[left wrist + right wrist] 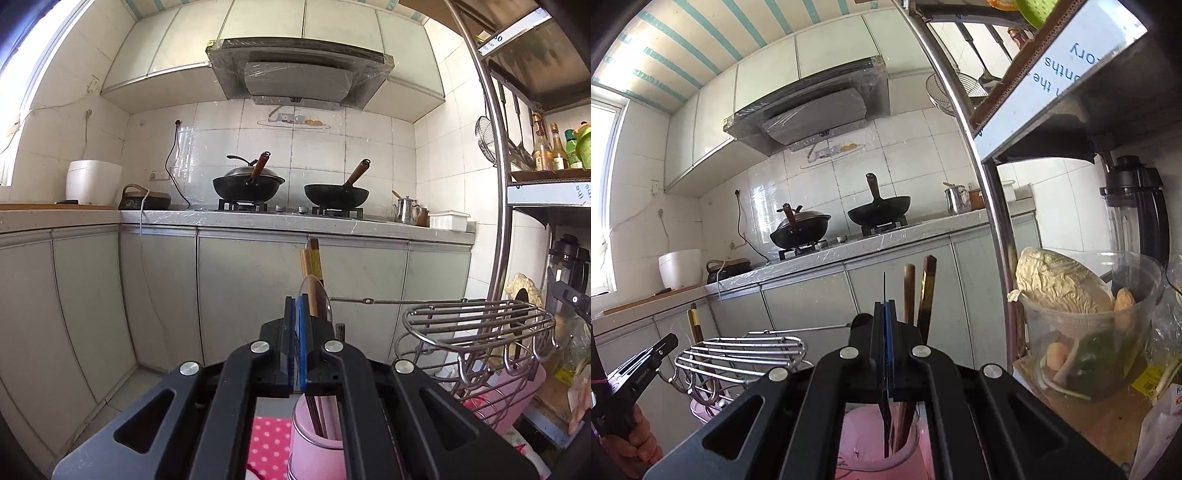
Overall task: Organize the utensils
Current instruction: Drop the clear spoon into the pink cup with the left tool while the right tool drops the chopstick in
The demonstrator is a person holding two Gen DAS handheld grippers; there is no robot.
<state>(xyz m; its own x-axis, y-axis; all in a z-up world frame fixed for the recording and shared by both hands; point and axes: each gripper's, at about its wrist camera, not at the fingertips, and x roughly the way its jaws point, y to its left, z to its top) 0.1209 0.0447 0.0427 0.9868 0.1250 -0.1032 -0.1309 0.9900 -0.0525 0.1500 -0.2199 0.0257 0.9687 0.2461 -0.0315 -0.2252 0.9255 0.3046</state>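
Standing chopsticks [908, 295] fill the pink holder [871, 443]; both hand-held grippers [295, 314] [886, 317] are closed.

Left gripper [296, 314]: black linkage arms showing four round silver screws, grey base plate at lower frame, blue pad [302, 343] lining one black finger. Right gripper [887, 321]: matching black arms, silver screws, blue pad. Bare-skinned hand [631, 439] showing at lower left, gripping a black handle.
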